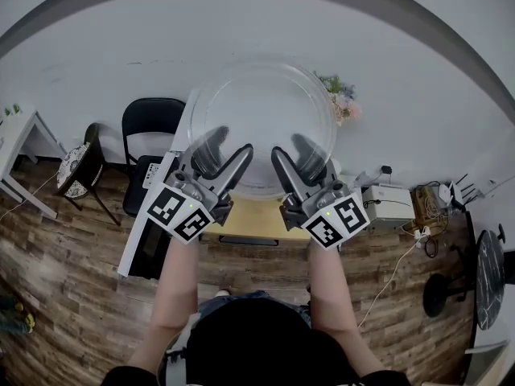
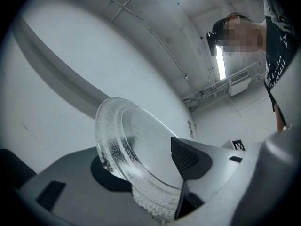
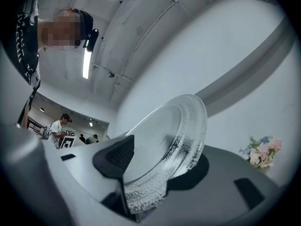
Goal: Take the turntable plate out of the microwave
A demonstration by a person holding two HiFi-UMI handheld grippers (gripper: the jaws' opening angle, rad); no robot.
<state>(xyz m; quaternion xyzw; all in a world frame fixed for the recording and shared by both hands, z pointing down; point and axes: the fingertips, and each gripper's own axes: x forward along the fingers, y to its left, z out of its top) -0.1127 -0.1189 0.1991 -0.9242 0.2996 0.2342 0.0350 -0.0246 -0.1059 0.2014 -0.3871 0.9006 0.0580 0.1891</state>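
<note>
The clear glass turntable plate [image 1: 261, 123] is up in the air, close under the head camera, tilted toward me. My left gripper [image 1: 223, 158] is shut on its near-left rim and my right gripper [image 1: 300, 161] on its near-right rim. In the left gripper view the pebbled rim of the plate [image 2: 117, 140] passes between the jaws of the left gripper [image 2: 138, 160], one pad on the inner face and one under the rim. The right gripper view mirrors this: the plate [image 3: 181, 126] is clamped in the right gripper [image 3: 164, 160]. The microwave's cavity is hidden behind the plate and the grippers.
Below the grippers the microwave's door [image 1: 149, 236] hangs open beside a wooden tabletop [image 1: 249, 215]. A black chair [image 1: 149, 135] and a small round table [image 1: 76, 167] stand at left. Flowers [image 1: 344, 104] and a white box with cables [image 1: 388, 205] are at right.
</note>
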